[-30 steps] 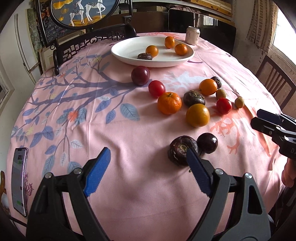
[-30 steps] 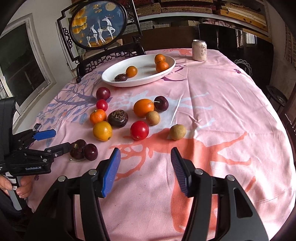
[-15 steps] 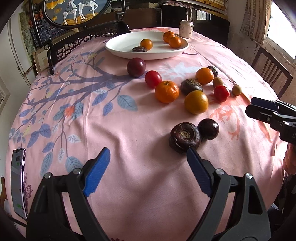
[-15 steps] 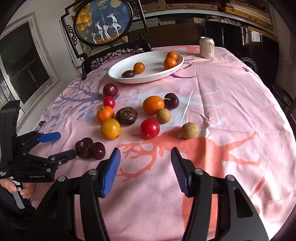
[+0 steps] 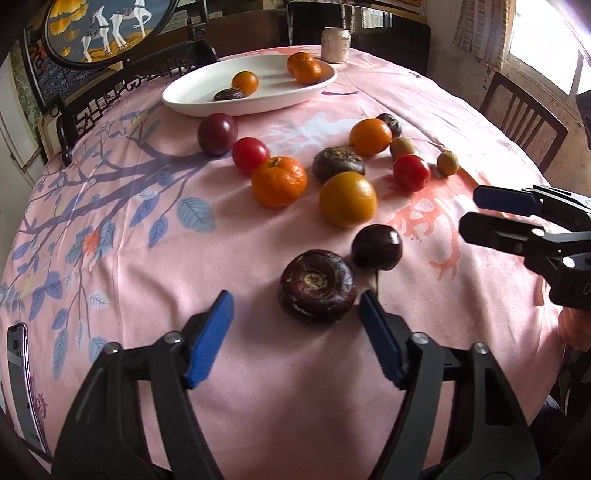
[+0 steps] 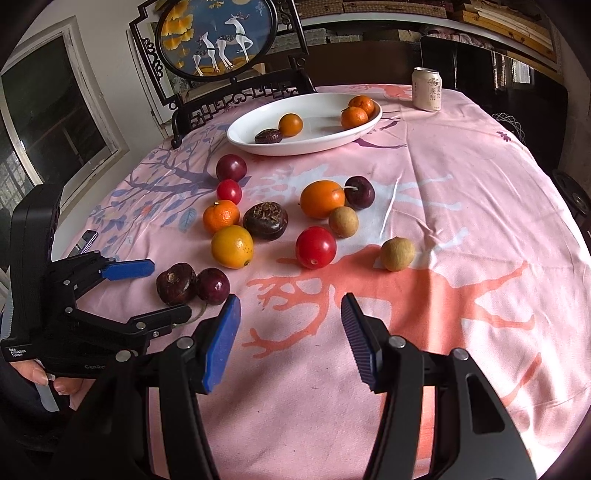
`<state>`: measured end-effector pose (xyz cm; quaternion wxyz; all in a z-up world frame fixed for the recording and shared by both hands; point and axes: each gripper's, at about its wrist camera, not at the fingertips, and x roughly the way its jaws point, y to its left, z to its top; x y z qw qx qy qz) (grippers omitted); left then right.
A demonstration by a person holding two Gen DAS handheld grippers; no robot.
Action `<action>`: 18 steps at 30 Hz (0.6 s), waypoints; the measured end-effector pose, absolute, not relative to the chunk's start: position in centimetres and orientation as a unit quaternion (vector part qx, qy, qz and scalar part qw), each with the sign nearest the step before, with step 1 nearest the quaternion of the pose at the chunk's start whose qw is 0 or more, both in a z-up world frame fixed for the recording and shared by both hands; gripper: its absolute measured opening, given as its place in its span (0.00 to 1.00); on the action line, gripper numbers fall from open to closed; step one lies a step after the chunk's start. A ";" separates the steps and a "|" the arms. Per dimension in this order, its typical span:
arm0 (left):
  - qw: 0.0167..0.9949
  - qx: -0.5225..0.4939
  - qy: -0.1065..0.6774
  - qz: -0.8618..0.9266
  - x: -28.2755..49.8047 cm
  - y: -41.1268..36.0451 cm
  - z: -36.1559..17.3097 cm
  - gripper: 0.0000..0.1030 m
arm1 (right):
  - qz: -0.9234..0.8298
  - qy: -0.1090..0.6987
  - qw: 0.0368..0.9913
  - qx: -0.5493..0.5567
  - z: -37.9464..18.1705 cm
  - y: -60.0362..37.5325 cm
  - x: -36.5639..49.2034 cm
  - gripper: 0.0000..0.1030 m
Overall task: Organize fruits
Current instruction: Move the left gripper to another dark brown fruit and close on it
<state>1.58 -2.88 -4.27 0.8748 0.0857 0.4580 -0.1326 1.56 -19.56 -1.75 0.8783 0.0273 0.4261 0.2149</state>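
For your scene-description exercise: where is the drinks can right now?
In the right wrist view the drinks can stands upright at the table's far edge, upper right, just right of the white oval plate and apart from it.

Home dining rm: round table w/ pink floral tablecloth (image 6: 461, 177), carved wooden chairs (image 5: 524, 122), framed deer screen (image 6: 218, 37), drink can (image 6: 427, 89), curtained window (image 5: 476, 29).

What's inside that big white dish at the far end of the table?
The white dish holds three oranges and one dark brown fruit. One orange partly hides another; nothing else shows inside.
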 end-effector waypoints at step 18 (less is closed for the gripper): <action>0.881 0.051 0.457 -0.108 2.1 -0.2 -3.3 0.40 | 0.265 0.447 0.853 -0.043 -1.8 -13.4 1.7 0.55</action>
